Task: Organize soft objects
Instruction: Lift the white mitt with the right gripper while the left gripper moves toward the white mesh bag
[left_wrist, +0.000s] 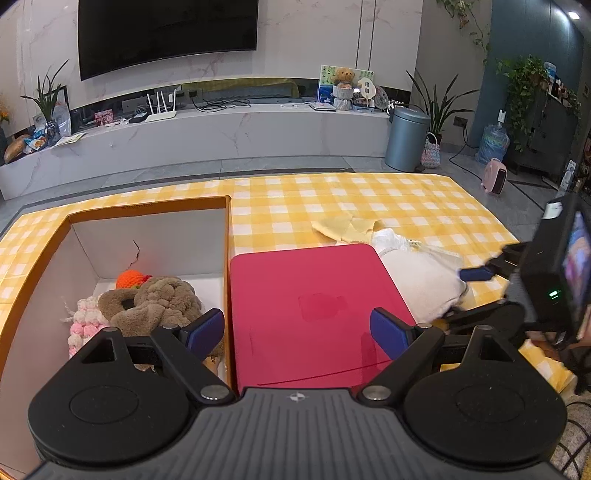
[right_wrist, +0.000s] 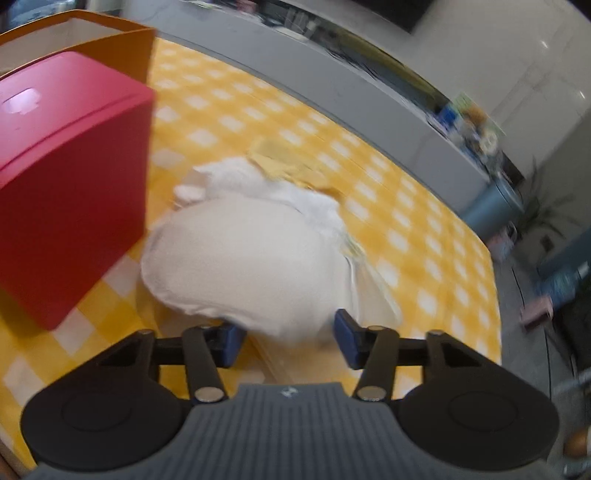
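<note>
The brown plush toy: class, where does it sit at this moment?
In the left wrist view the brown plush toy lies low on the left, inside the open orange box, between a pink knitted piece and an orange knitted toy.

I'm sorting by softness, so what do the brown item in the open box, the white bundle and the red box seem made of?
Brown item: plush fleece, judging by its nubby matte pile. White bundle: probably woven cotton, smooth and matte with creased folds, though that view is blurred. Red box: rigid, likely coated card or plastic, with flat faces and a slight sheen.
</note>
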